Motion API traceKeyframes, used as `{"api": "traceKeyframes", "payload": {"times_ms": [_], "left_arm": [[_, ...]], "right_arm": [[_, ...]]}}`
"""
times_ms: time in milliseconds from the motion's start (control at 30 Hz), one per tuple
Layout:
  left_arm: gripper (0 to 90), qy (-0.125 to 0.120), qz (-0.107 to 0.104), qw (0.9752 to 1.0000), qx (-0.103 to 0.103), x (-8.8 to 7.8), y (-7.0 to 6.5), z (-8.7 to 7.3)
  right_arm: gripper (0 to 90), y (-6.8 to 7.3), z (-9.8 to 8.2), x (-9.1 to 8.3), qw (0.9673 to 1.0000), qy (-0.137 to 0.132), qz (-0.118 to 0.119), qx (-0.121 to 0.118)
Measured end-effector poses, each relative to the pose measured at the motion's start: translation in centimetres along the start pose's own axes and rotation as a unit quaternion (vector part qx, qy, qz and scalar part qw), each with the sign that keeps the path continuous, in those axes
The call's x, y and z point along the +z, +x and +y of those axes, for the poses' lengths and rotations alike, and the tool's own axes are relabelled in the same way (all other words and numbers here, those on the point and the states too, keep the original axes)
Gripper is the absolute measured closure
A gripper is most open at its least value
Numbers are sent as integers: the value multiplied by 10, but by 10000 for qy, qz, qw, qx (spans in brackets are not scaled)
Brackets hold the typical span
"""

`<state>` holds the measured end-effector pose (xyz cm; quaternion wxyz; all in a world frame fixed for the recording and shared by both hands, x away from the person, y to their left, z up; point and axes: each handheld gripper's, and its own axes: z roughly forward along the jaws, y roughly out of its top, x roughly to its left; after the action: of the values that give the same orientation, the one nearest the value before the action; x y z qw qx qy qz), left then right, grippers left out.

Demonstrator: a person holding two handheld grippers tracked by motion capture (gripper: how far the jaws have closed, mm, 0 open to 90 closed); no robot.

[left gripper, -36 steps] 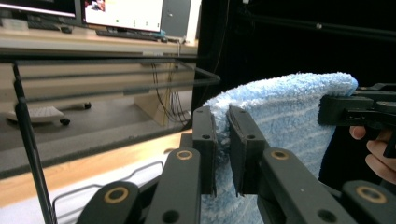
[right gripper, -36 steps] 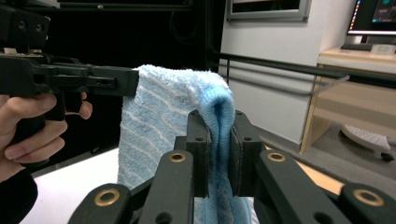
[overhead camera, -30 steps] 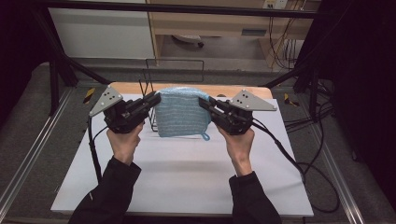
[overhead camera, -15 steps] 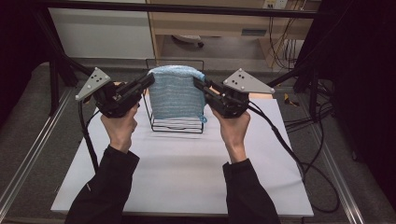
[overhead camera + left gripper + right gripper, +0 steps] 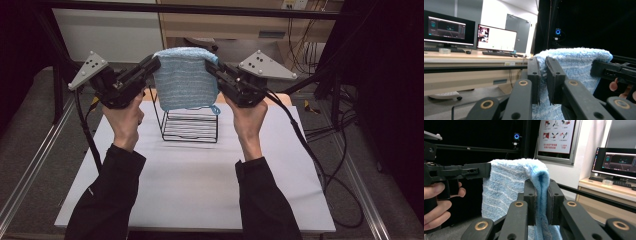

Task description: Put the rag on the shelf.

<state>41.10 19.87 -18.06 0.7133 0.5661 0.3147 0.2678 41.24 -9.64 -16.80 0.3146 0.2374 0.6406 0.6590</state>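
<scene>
A folded light-blue striped towel (image 5: 185, 77) hangs in the air above a black wire rack (image 5: 190, 125) on the white table. My left gripper (image 5: 156, 64) is shut on the towel's upper left corner, and my right gripper (image 5: 210, 67) is shut on its upper right corner. In the left gripper view the towel (image 5: 574, 62) edge is pinched between the black jaws of my left gripper (image 5: 543, 80). In the right gripper view the towel (image 5: 506, 185) fold is clamped by my right gripper (image 5: 541, 202), with the other gripper holding the far corner.
The white table top (image 5: 200, 185) lies under the rack, with dark metal frame rails (image 5: 30, 165) along both sides. Cables (image 5: 320, 165) trail off the right. Behind the table stand a wooden desk (image 5: 461, 57) and monitors (image 5: 495, 38).
Both grippers have lifted the towel straight up off the wire rack, so the rack now stands bare below. The hands have risen and stayed the same distance apart.
</scene>
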Motion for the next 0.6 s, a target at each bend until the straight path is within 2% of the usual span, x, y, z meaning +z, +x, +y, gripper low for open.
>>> {"api": "traceKeyframes", "payload": {"times_ms": [267, 600], "left_arm": [[821, -154, 66, 9998, -66, 7, 5, 15], [821, -237, 124, 9996, -104, 16, 13, 29]], "right_arm": [[810, -2, 18, 12, 9999, -87, -52, -100], [810, -8, 31, 25, 9998, -97, -118, -161]]}}
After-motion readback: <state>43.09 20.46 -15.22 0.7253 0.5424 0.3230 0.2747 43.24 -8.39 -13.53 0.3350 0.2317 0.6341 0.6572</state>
